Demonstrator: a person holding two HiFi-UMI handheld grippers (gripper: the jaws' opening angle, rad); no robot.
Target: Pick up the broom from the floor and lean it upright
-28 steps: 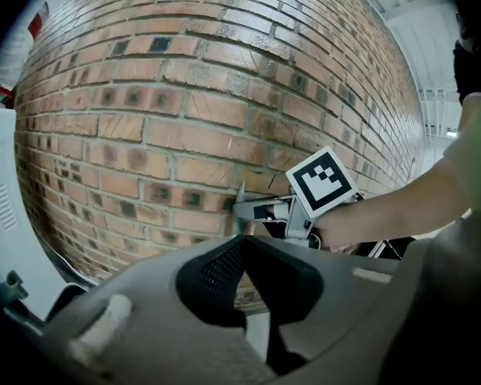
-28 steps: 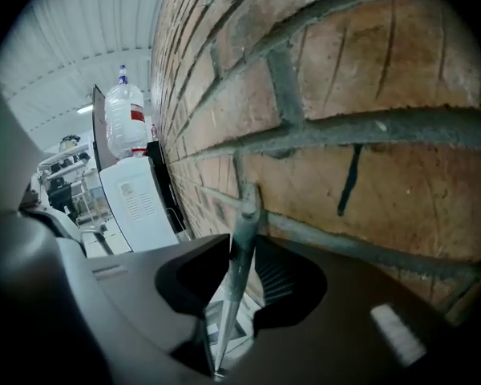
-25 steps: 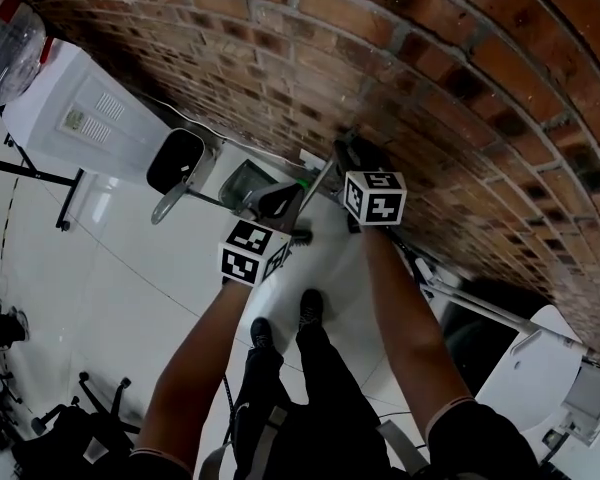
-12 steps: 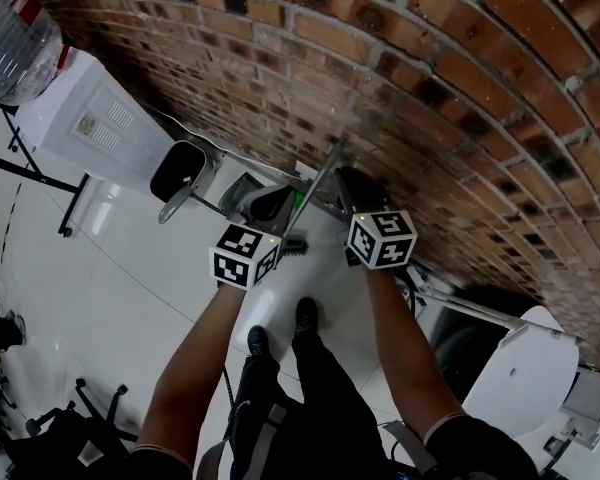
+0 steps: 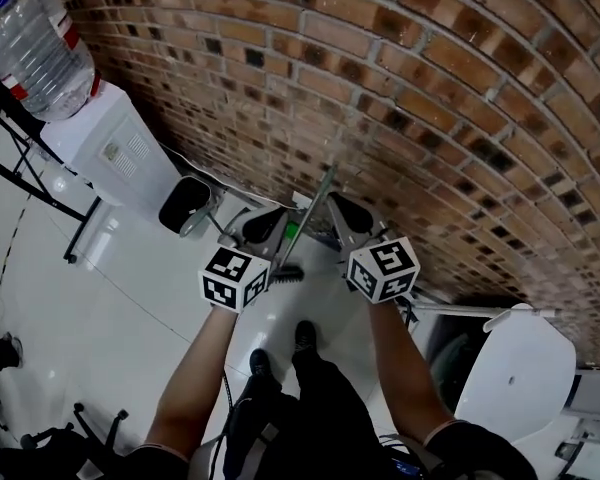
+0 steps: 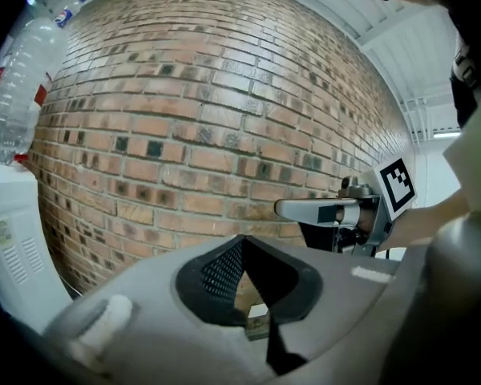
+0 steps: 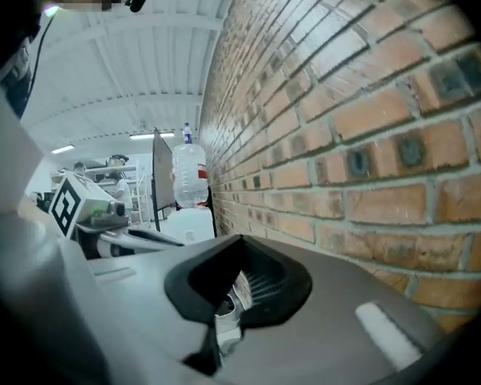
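The brick wall [image 5: 400, 88] closes off all space ahead. The broom handle [image 5: 320, 196] leans on it at centre. A water dispenser [image 5: 115, 143] and a dustpan [image 5: 185, 205] obstruct the left side, and a white chair [image 5: 520, 368] obstructs the right. The floor [image 5: 100, 318] at lower left is open.

- Head view: high, looking steeply down the brick wall [image 5: 410, 78] to the white floor [image 5: 100, 308]. Left gripper [image 5: 263, 226] and right gripper [image 5: 345, 214] sit mid-frame.
- Gripper views: both near level. Left faces the wall, close. Right looks along it.
- Shared?
- Wall and water bottle [image 5: 42, 53], in all three.
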